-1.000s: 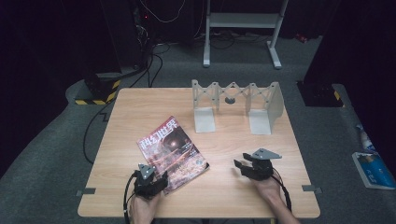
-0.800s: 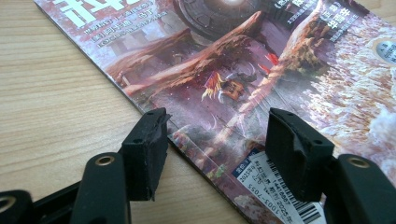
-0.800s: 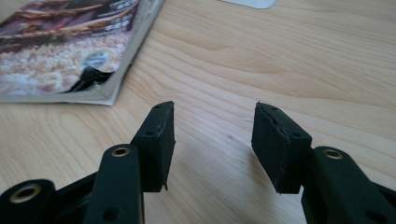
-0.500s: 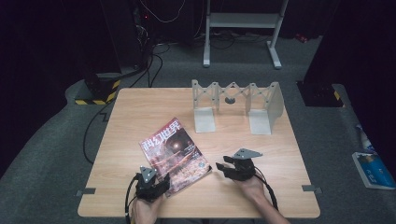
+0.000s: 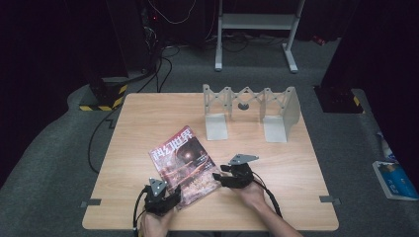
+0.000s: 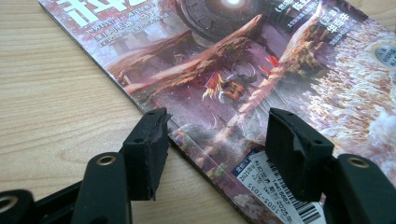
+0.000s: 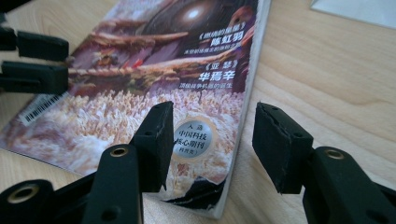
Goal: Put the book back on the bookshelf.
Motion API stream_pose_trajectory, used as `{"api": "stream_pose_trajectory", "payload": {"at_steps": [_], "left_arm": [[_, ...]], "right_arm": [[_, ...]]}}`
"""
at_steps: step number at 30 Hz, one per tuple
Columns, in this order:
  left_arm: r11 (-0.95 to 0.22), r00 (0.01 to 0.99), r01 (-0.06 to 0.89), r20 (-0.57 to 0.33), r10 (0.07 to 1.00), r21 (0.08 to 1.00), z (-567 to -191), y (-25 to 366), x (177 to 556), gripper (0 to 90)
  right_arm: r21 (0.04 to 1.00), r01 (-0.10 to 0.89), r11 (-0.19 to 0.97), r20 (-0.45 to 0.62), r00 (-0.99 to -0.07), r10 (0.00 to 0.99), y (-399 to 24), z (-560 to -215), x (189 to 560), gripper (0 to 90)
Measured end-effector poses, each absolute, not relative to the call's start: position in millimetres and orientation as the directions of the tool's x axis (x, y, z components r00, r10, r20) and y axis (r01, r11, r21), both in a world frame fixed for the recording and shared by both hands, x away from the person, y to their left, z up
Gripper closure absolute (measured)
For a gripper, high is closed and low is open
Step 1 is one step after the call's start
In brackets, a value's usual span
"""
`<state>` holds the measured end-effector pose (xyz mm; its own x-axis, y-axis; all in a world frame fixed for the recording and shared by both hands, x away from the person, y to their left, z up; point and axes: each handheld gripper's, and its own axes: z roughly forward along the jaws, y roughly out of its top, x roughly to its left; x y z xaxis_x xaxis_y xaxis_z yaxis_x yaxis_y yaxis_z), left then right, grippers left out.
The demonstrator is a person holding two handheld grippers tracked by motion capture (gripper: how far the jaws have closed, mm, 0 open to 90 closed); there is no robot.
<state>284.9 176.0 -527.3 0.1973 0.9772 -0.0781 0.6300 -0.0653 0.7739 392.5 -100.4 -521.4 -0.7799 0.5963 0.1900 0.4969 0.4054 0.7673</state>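
Observation:
A magazine (image 5: pixel 185 160) with a dark red picture cover lies flat on the wooden table (image 5: pixel 163 113), turned at an angle. My left gripper (image 5: pixel 172 193) sits low at its near corner. In the left gripper view its jaws (image 6: pixel 219 149) stand open astride the spine edge above the barcode, the pads off the paper. My right gripper (image 5: pixel 217 177) is at the magazine's right edge. Its jaws (image 7: pixel 212 144) have just been opening and stand apart, with the torn near corner and page edge between them. The left gripper's fingers (image 7: pixel 32 65) appear across the cover.
A grey metal folding rack (image 5: pixel 247 111) stands upright at the table's back right. Bare wood surrounds the magazine. On the floor lie cables, a yellow-and-black striped base (image 5: pixel 101 98) at the left and a blue-and-white packet (image 5: pixel 393 177) at the right.
My right gripper has slid left across the table up to the magazine's right edge. The left gripper and the magazine have stayed where they were.

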Motion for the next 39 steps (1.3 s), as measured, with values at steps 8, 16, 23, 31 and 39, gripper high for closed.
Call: {"api": "stream_pose_trajectory", "payload": {"at_steps": [8, 16, 23, 31, 39], "left_arm": [[-0.061, 0.206, 0.613, -0.085, 0.975, 0.787, -529.7, 175.8, 280.9, 39.4], [-0.053, 0.218, 0.612, -0.104, 0.971, 0.789, -530.6, 175.3, 274.5, 39.8], [-0.077, 0.266, 0.609, -0.112, 0.958, 0.789, -531.3, 176.8, 276.3, 33.8], [-0.087, 0.266, 0.630, -0.110, 0.958, 0.772, -528.8, 177.1, 287.1, 27.4], [-0.092, 0.265, 0.642, -0.108, 0.958, 0.761, -527.3, 176.3, 295.5, 27.1]], "right_arm": [[0.754, 0.479, 0.449, 0.167, -0.801, 0.574, -96.7, -526.8, 387.0, 46.2], [0.759, 0.452, 0.468, 0.150, -0.822, 0.550, -103.1, -527.4, 377.5, 45.8], [0.769, 0.434, 0.469, 0.126, -0.823, 0.554, -106.9, -528.8, 364.4, 45.7], [0.769, 0.430, 0.472, 0.118, -0.822, 0.557, -110.1, -528.7, 354.6, 45.6], [0.770, 0.431, 0.470, 0.122, -0.823, 0.555, -117.1, -528.7, 343.7, 45.5]]}}
